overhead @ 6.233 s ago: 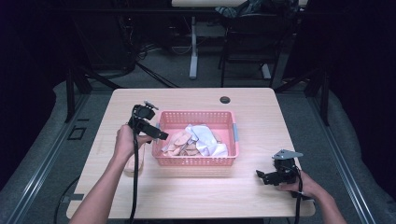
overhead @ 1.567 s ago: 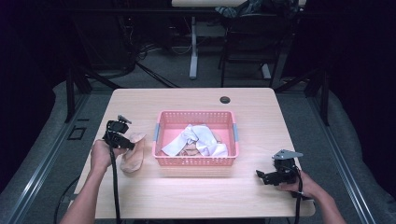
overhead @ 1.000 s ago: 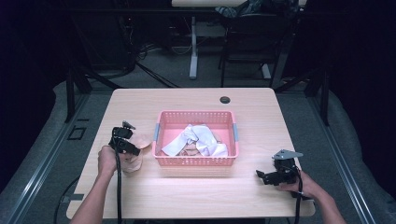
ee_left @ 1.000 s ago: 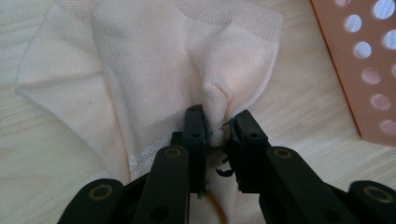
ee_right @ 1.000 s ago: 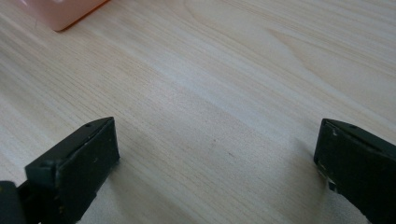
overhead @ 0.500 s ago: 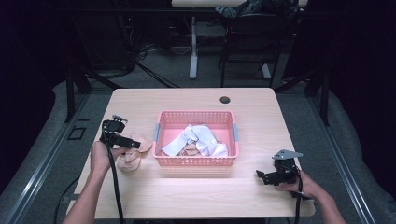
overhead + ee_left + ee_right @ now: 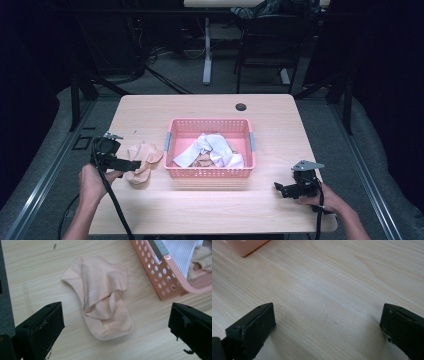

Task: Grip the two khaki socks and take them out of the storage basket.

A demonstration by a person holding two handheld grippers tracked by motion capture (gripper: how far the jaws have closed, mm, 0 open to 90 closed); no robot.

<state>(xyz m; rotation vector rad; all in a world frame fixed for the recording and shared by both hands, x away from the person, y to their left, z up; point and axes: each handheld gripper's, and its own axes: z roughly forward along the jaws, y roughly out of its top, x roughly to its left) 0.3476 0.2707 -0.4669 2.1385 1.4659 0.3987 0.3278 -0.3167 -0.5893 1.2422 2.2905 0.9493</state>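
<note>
A peach sock (image 7: 142, 161) (image 7: 102, 297) lies crumpled flat on the wooden table (image 7: 210, 212), just left of the pink basket (image 7: 209, 172) (image 7: 170, 280). My left gripper (image 7: 131, 164) (image 7: 115, 340) hovers over the sock's near end, jaws wide open, nothing between them. The basket holds a white cloth (image 7: 210, 147) and more peach fabric (image 7: 202, 160). Near the table's front right, my right gripper (image 7: 281, 188) (image 7: 327, 337) is open over bare wood.
A small black round object (image 7: 241, 106) sits on the table's far edge behind the basket. A corner of the basket (image 7: 244, 246) shows at the upper left of the right gripper view. Dark floor, cables and chair legs lie beyond the table.
My left gripper carried the peach sock from the basket to the table's left side, let it go and drew back slightly. The right gripper stayed still.
</note>
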